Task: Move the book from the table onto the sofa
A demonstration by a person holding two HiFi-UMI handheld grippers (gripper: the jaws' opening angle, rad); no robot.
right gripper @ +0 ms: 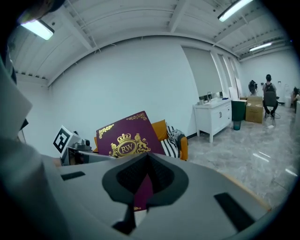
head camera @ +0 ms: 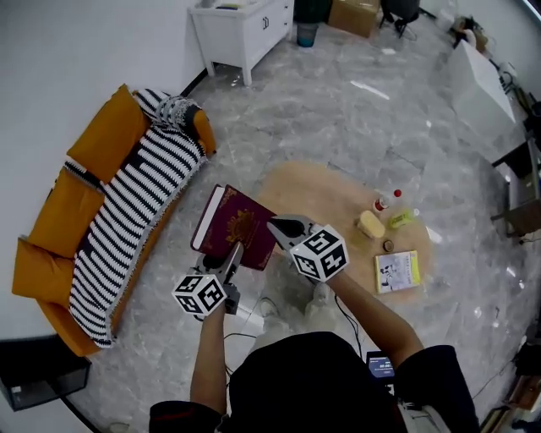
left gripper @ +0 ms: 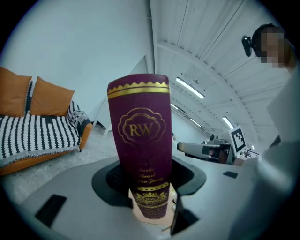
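Note:
A maroon book with gold "RW" print hangs in the air between the round wooden table and the orange sofa. Both grippers hold it. My left gripper is shut across its thick spine end, which stands upright in the left gripper view as the book between the left gripper's pads. My right gripper pinches the near right edge; in the right gripper view the book's cover rises from the shut right gripper.
A black-and-white striped blanket drapes over the sofa. On the table lie a yellow block, a small bottle and a yellow booklet. A white cabinet stands at the back wall, boxes beyond it.

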